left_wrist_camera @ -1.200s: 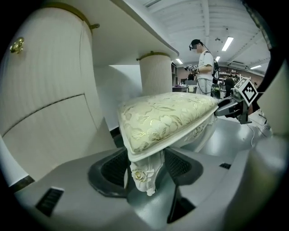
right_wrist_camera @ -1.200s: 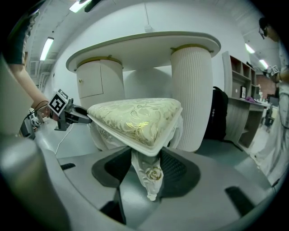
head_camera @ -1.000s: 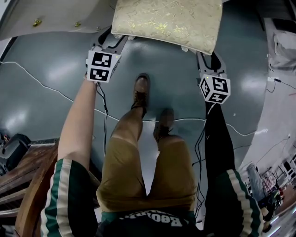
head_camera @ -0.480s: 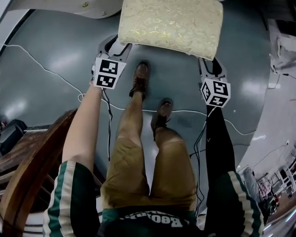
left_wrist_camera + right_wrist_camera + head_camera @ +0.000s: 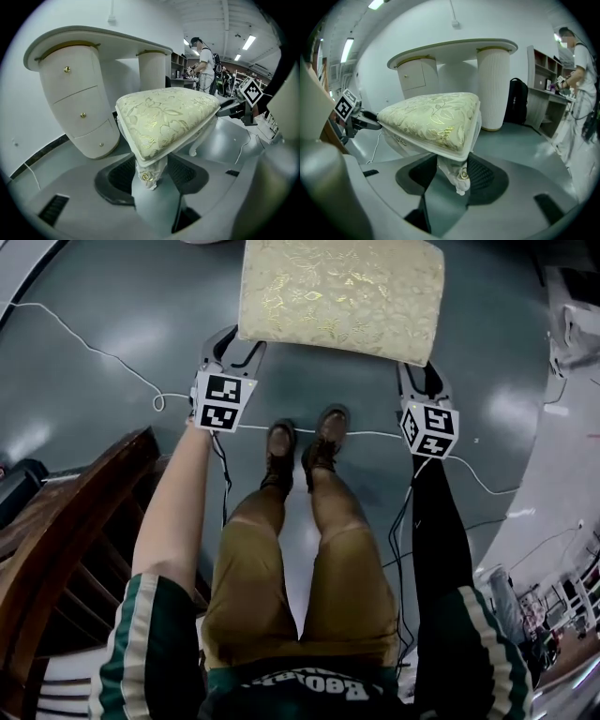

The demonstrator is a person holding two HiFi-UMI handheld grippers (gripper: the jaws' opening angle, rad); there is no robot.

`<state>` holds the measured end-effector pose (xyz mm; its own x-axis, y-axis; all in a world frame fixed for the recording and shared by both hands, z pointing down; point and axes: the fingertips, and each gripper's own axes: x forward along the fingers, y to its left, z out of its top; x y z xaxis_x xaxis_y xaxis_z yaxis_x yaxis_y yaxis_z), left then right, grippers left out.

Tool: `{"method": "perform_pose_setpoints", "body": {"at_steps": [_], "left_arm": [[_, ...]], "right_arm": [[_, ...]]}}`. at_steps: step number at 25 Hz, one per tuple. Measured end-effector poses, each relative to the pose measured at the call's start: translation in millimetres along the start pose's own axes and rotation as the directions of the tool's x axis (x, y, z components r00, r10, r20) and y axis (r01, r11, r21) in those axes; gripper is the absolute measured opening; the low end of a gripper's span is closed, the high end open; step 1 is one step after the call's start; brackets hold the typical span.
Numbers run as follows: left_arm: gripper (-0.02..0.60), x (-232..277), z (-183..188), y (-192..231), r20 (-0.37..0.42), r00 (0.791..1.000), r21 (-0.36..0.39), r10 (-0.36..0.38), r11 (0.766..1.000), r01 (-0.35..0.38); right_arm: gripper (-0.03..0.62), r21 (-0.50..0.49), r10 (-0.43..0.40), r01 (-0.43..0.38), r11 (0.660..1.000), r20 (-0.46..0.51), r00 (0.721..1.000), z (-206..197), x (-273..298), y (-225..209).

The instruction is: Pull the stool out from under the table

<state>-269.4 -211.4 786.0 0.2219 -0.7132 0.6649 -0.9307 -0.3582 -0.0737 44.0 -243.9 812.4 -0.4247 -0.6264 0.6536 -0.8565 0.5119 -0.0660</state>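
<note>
The stool [image 5: 342,292] has a cream and gold flowered cushion and white carved legs. It stands on the grey floor out in front of the white table [image 5: 93,40], which also shows behind it in the right gripper view [image 5: 454,47]. My left gripper [image 5: 234,338] is at the stool's near left corner. In the left gripper view, that corner's leg top [image 5: 149,173] sits between the dark pads, which hold it. My right gripper [image 5: 419,381] is at the near right corner, where the other carved leg [image 5: 459,176] is clamped between its pads.
A dark wooden chair [image 5: 66,521] stands close on my left. A white cable [image 5: 94,348] trails across the floor past my boots [image 5: 281,442]. A black backpack [image 5: 518,101] leans by the table's column. A person [image 5: 576,70] stands at shelves to the right.
The stool and both grippers have come back toward me, away from the table, whose edge has slid out of the head view. My feet have stepped back and together.
</note>
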Motion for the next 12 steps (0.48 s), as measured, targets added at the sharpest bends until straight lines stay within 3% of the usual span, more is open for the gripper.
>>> {"method": "perform_pose_setpoints", "body": {"at_steps": [12], "left_arm": [[0.236, -12, 8, 0, -0.046, 0.998, -0.032, -0.031, 0.999, 0.03]], "right_arm": [[0.199, 0.043, -0.039, 0.043, 0.998, -0.085, 0.996, 6, -10, 1]]}}
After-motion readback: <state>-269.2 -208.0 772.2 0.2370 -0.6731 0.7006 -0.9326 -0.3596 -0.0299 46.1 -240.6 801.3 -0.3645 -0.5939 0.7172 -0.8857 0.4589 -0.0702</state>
